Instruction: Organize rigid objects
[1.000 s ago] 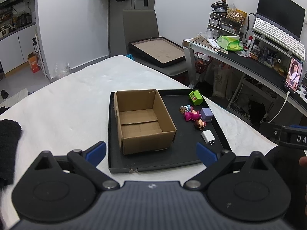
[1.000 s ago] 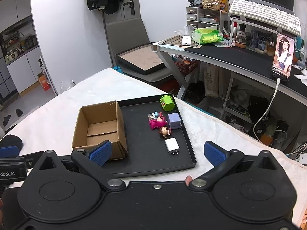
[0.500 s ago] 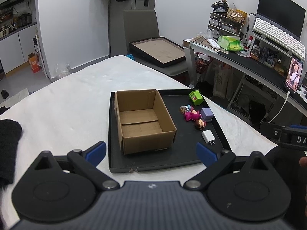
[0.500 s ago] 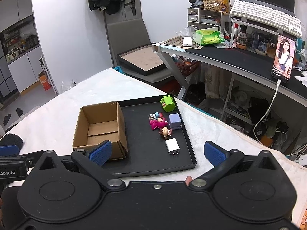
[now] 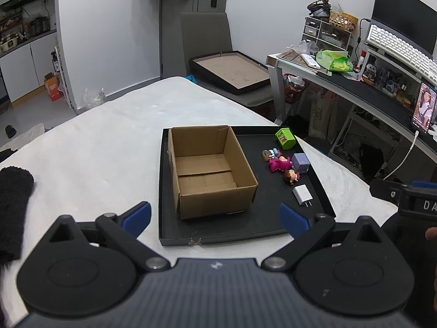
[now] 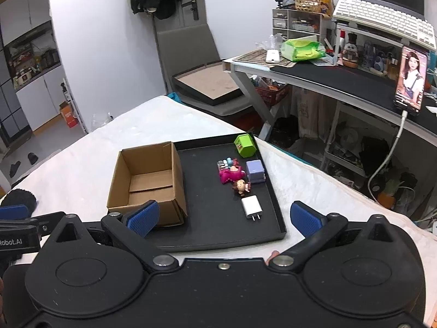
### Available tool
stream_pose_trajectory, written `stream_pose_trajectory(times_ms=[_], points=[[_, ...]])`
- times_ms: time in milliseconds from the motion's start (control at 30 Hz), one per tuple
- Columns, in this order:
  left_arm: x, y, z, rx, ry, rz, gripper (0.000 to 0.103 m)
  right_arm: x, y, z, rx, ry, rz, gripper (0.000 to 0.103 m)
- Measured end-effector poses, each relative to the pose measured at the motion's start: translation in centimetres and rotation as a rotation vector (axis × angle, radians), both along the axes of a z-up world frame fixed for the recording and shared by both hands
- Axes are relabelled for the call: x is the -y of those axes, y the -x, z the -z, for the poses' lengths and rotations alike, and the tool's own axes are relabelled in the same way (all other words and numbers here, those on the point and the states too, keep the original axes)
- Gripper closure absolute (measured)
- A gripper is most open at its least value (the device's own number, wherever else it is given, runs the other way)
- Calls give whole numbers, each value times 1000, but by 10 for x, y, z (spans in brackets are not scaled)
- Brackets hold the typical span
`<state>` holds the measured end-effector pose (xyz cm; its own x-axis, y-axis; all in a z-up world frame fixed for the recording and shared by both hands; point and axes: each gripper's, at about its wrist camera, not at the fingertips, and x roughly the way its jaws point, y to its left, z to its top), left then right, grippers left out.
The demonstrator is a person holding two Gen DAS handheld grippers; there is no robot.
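Note:
A black tray (image 5: 240,232) (image 6: 277,210) lies on the white bed. An empty open cardboard box (image 5: 210,172) (image 6: 148,180) stands in its left half. To the box's right lie a green block (image 5: 285,138) (image 6: 245,145), a pink figure (image 5: 277,163) (image 6: 230,173), a lilac cube (image 5: 300,162) (image 6: 255,171), a small doll (image 5: 291,176) (image 6: 241,186) and a white charger (image 5: 302,195) (image 6: 251,206). My left gripper (image 5: 215,218) is open and empty before the tray's near edge. My right gripper (image 6: 224,218) is open and empty above the tray's near edge.
A white bed cover (image 5: 109,142) surrounds the tray. A black fuzzy item (image 5: 13,191) lies at the left. A desk (image 6: 341,82) with a phone (image 6: 411,79) and a keyboard stands at the right. A chair with a framed board (image 5: 232,71) stands behind the bed.
The right wrist view has shifted slightly nearer to the tray. Nothing else has moved; both grippers stay open.

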<state>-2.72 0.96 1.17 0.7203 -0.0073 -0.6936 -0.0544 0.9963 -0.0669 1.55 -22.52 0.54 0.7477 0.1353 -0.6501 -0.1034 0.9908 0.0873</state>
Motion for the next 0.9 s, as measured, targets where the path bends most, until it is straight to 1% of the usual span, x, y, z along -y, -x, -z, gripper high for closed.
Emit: stream_pose_trajectory(times_ms=[267,467,667,767,800,900], points=[[-2,-15,9,-23,1,-16,4,-4,-11,12,-18,0,-28,0],[-4,-33,26,-71,-8,-29,4,-4,-27,27,-41,-7,-43,0],[-9,-55,39,-105,-5,-54,4,0,-48,44,-77,-7,-37,0],[-11,-67,43,-116,-11,-67,4,5,-61,52,-80,-8,-10,0],[-11,-71,44,-120,-14,-70,4,7,-65,55,-87,-11,-8,1],[-14,-81,50,-129,-22,-87,4,13,-80,63,-102,-25,0,7]])
